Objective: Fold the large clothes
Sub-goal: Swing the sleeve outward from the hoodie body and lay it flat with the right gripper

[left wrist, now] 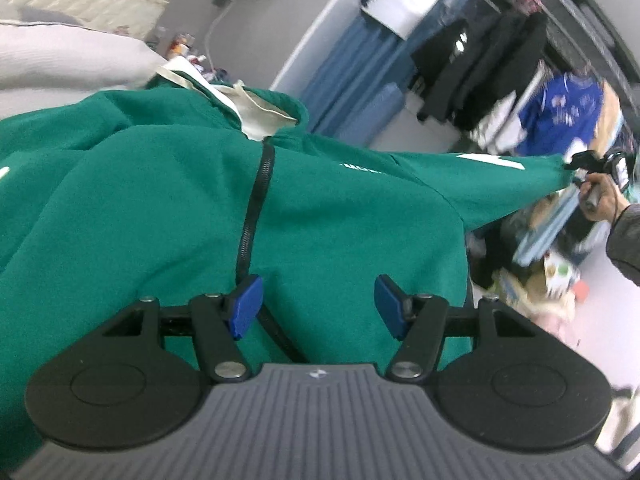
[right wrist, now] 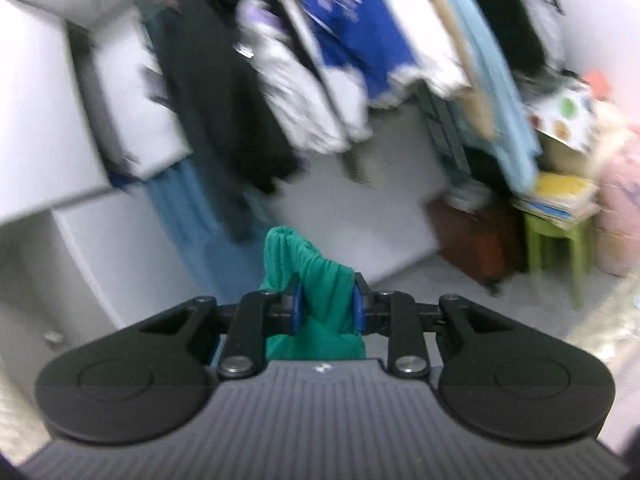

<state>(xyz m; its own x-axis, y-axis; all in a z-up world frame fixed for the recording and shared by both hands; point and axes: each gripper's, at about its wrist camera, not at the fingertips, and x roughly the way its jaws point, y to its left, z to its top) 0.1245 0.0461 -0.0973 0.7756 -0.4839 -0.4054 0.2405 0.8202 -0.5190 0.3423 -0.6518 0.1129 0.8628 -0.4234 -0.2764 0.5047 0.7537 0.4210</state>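
Right gripper (right wrist: 326,310) clamped on green hoodie (left wrist: 160,208) sleeve cuff, frame centre; keep sleeve taut. Left gripper (left wrist: 318,306) fingers apart over hoodie body, lower centre; you pin there.

Blue shirt (right wrist: 352,20) on rack; green stool (right wrist: 556,240) w/ books.

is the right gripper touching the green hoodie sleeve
Touching. The right wrist view shows the right gripper with both blue pads pressed against a bunched fold of the green hoodie sleeve, no gap on either side.
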